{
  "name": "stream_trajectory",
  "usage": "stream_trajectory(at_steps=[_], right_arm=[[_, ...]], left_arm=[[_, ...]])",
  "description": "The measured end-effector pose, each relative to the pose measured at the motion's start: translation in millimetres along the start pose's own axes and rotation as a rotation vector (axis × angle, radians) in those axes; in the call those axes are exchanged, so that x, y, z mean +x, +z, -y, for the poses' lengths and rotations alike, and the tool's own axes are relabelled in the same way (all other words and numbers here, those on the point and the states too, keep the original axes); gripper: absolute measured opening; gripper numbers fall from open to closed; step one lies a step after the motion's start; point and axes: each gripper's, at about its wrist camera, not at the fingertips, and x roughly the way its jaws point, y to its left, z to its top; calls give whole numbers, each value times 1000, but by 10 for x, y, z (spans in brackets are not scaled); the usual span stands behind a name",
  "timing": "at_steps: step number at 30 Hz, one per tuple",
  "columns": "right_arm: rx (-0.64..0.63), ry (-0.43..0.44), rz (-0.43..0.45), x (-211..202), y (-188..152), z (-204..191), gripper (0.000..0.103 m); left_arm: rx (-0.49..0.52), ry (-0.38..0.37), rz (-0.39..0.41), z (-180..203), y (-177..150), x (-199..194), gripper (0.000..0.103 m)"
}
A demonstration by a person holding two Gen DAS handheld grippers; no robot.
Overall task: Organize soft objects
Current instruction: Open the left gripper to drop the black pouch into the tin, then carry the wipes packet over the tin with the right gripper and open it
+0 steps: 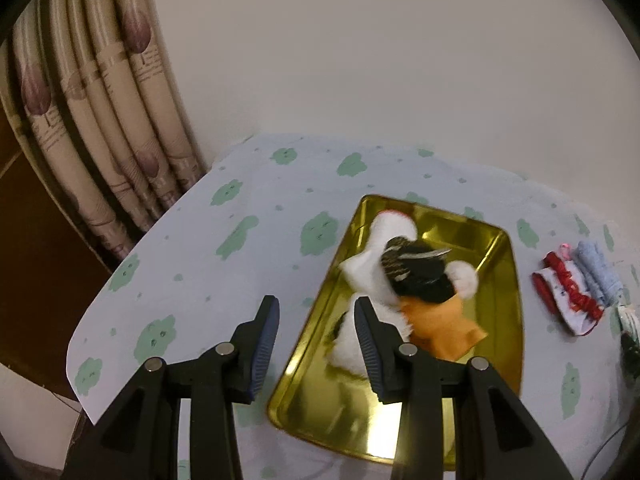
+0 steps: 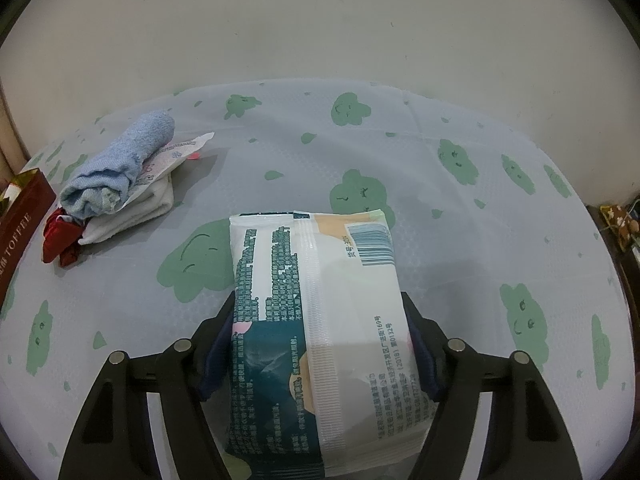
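In the left wrist view a gold metal tray lies on the cloud-print tablecloth and holds a white, black and orange plush toy. My left gripper is open and empty just above the tray's left rim, the right finger over the plush. A pile of soft cloths lies right of the tray. In the right wrist view my right gripper is shut on a soft pack of wipes, held above the table. The rolled blue towel on folded white and red cloths lies at the far left.
Pleated curtains hang at the left past the table edge. A dark red toffee box stands at the left edge of the right wrist view. A white wall runs behind the table. Small items sit at the table's far right edge.
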Motion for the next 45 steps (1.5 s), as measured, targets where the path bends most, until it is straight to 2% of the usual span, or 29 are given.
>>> stream_trajectory(at_steps=[6, 10, 13, 15, 19, 26, 35, 39, 45], right_arm=[[1, -16, 4, -35, -1, -29, 65], [4, -33, 1, -99, -13, -87, 64], [-2, -43, 9, -193, -9, -138, 64], [2, -45, 22, -281, 4, -167, 64], [-4, -32, 51, -476, 63, -269, 64], [-54, 20, 87, -731, 185, -592, 64], [-139, 139, 116, -962, 327, -1211, 64], [-203, 211, 121, -1023, 395, -1653, 64], [-344, 328, 121, -1072, 415, -2525, 64]], left_arm=[[-55, 16, 21, -198, -108, 14, 40], [-84, 24, 69, -290, -153, 6, 40], [-81, 52, 59, -332, -163, 44, 40], [-102, 30, 64, -381, -161, 32, 40], [-134, 32, 87, -452, -160, -19, 40], [-152, 22, 69, -481, -170, -4, 40], [-190, 48, 77, -562, -181, -23, 40], [-228, 52, 71, -651, -186, -14, 40], [-282, 48, 55, -772, -195, 17, 40]])
